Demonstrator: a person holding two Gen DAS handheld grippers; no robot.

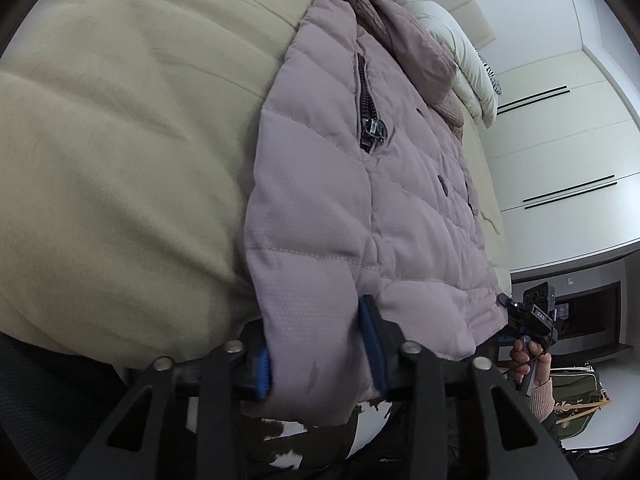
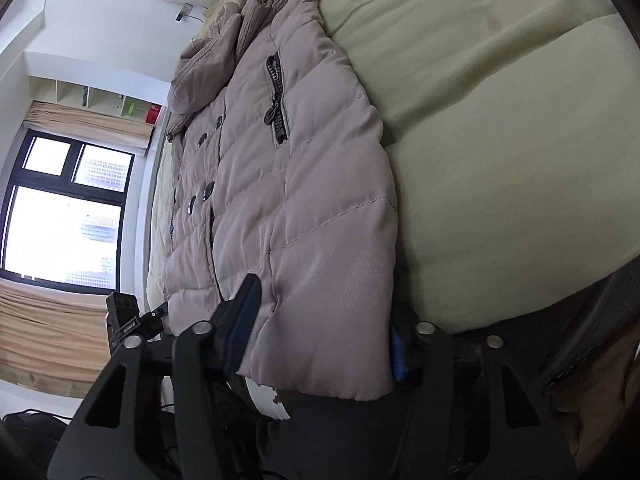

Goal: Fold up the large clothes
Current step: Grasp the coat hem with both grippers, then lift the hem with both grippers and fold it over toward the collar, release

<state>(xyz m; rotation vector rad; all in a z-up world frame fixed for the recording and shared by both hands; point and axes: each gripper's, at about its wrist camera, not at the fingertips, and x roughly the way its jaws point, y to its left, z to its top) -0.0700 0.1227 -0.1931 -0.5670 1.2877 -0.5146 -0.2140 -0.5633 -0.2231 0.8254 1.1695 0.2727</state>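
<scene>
A mauve quilted jacket (image 1: 340,184) lies flat on the beige bed cover (image 1: 120,140), its knit collar far from me and its hem at the near bed edge. It has dark buttons and a zipped pocket (image 1: 368,108). My left gripper (image 1: 316,360) is shut on one hem corner, with fabric filling the gap between the blue pads. In the right wrist view the jacket (image 2: 280,200) shows again, and my right gripper (image 2: 320,344) is shut on the other hem corner. Each gripper also appears in the other's view: the right gripper (image 1: 528,312) held by a hand, and the left gripper (image 2: 132,320).
A white pillow (image 1: 448,40) lies by the collar at the head of the bed. White wardrobe doors (image 1: 560,140) stand beyond one side; a window (image 2: 60,208) with beige curtains is on the other. A green bag (image 1: 576,392) sits on the floor.
</scene>
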